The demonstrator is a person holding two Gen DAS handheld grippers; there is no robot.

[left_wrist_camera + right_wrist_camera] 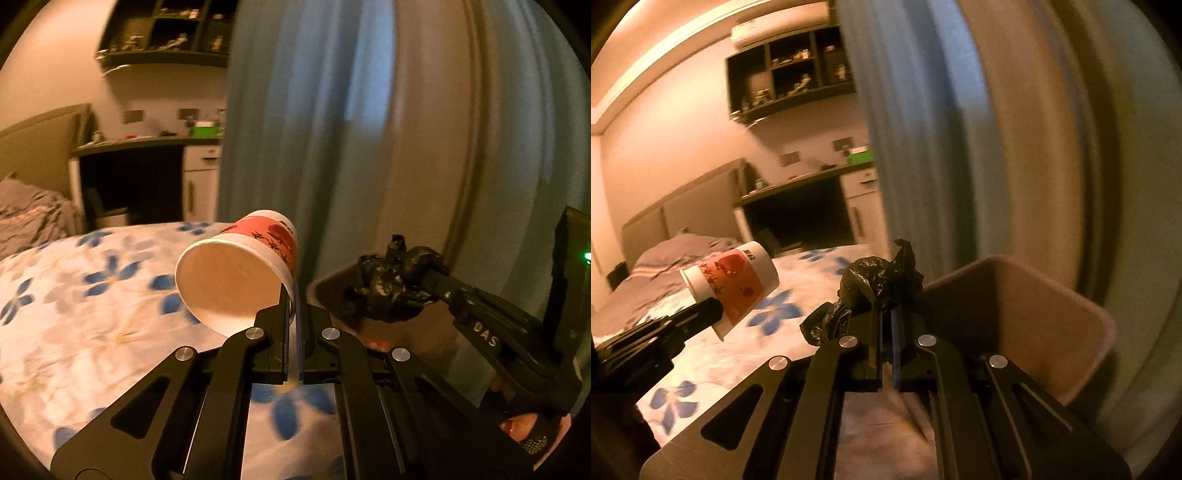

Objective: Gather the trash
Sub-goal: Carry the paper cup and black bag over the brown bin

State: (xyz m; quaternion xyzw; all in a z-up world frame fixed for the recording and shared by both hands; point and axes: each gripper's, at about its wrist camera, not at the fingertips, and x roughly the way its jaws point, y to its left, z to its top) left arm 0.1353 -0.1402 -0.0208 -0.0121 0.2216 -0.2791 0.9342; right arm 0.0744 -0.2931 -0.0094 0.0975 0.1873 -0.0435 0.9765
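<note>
A dim bedroom: a bed with a blue-flowered cover (92, 295) on the left, blue curtains (314, 129) behind. The left gripper (294, 310) is clamped on the rim of a paper cup (236, 273), held tilted above the bed; it looks light and crushable, so the rim suits. Right of it, the right gripper (886, 325) pinches a soft crumpled black plastic bag (879, 284) beside a pinkish bin (1052, 325).

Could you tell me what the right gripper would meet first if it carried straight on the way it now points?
Probably the curtain. The right gripper, shut on a crumpled black bag, points over the bin's far rim; nothing else shows between, though depth is unclear.
</note>
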